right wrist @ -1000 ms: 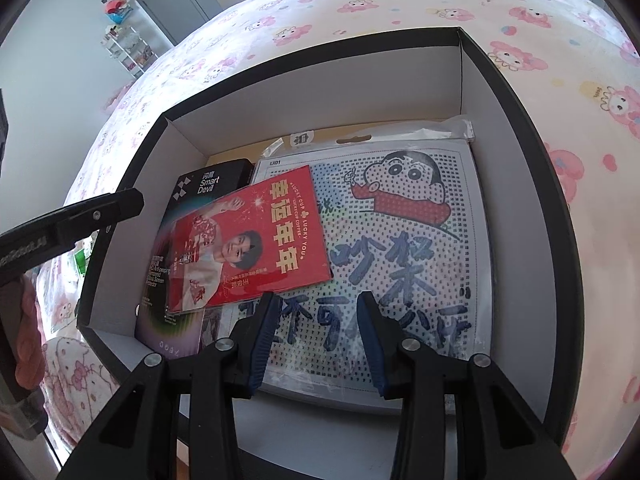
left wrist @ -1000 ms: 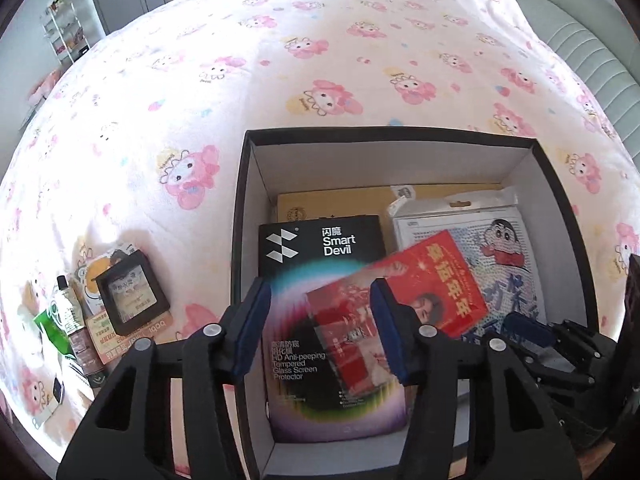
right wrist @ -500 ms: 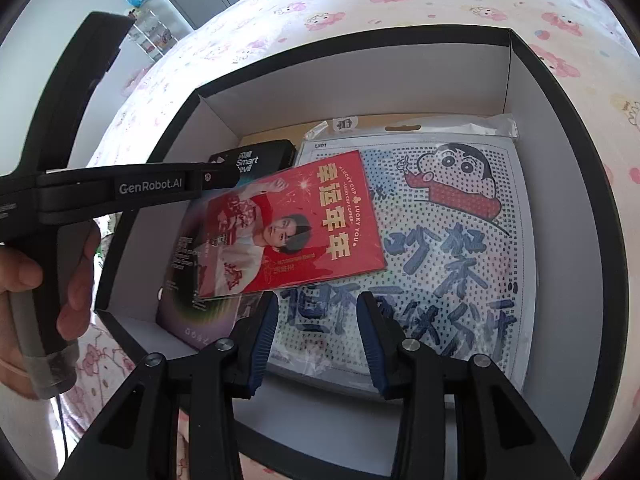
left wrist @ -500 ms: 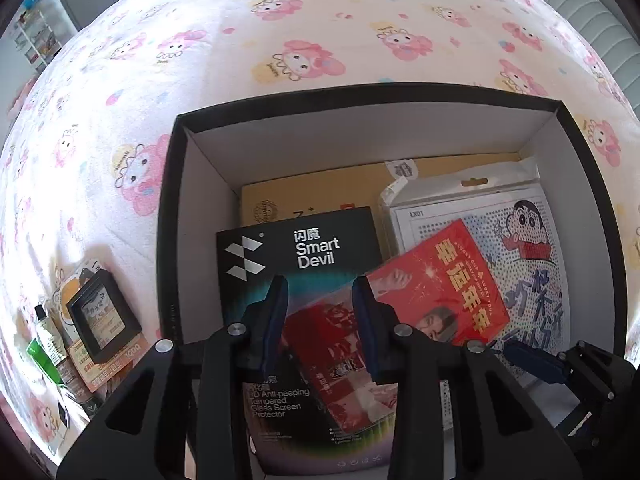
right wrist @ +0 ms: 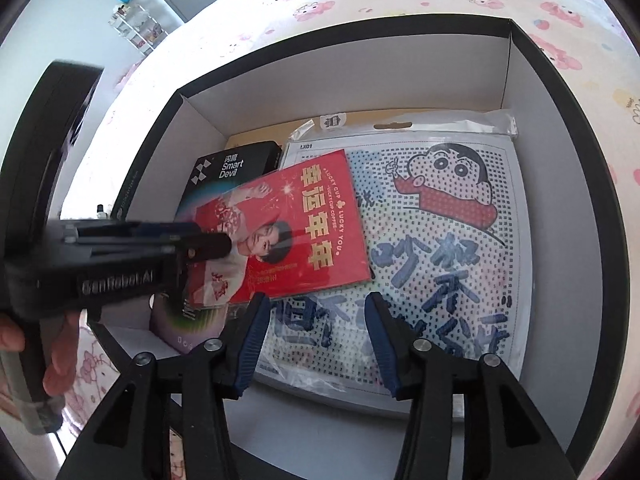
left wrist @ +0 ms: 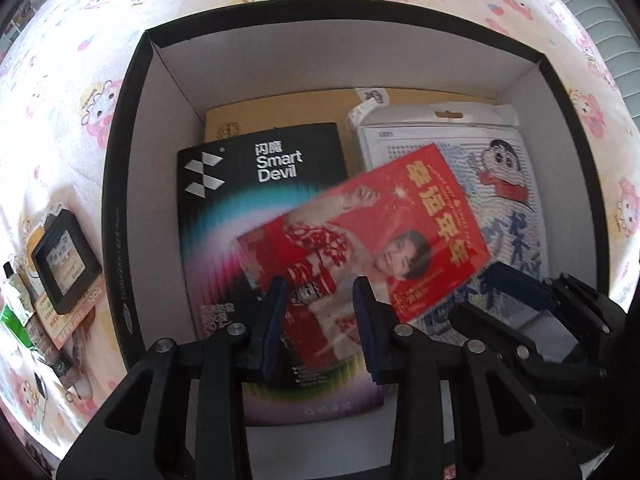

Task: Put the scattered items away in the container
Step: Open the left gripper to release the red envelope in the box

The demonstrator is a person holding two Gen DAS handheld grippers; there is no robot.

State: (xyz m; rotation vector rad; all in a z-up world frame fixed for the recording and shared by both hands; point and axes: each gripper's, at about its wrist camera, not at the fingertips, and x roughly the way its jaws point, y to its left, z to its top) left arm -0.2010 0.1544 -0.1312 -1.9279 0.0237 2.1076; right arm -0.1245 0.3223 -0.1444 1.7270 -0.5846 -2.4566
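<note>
The black box (left wrist: 120, 200) with white walls (right wrist: 560, 92) holds a dark "Smart Devil" pack (left wrist: 260, 184) (right wrist: 228, 168). Beside it lies a cartoon bead kit (left wrist: 508, 176) (right wrist: 440, 240). A red card (left wrist: 400, 232) (right wrist: 320, 216) lies slanted across both. My left gripper (left wrist: 320, 316) (right wrist: 212, 244) points down over the card's lower-left end with its jaws partly apart. The card shows in the gap, and I cannot tell if the pads touch it. My right gripper (right wrist: 316, 328) hovers over the kit's near edge. Its jaws are opening, with nothing between them.
On the pink cartoon bedsheet (left wrist: 80, 80), left of the box, lie a small black-framed item (left wrist: 64, 264), a green tube (left wrist: 16, 316) and several packets. A tan flat box (left wrist: 280, 116) lies under the packs. A hand (right wrist: 60, 360) holds the left gripper's handle.
The left gripper narrowed its jaws, sank toward the box and reached over the red card, coming into the right wrist view. The right jaws widened.
</note>
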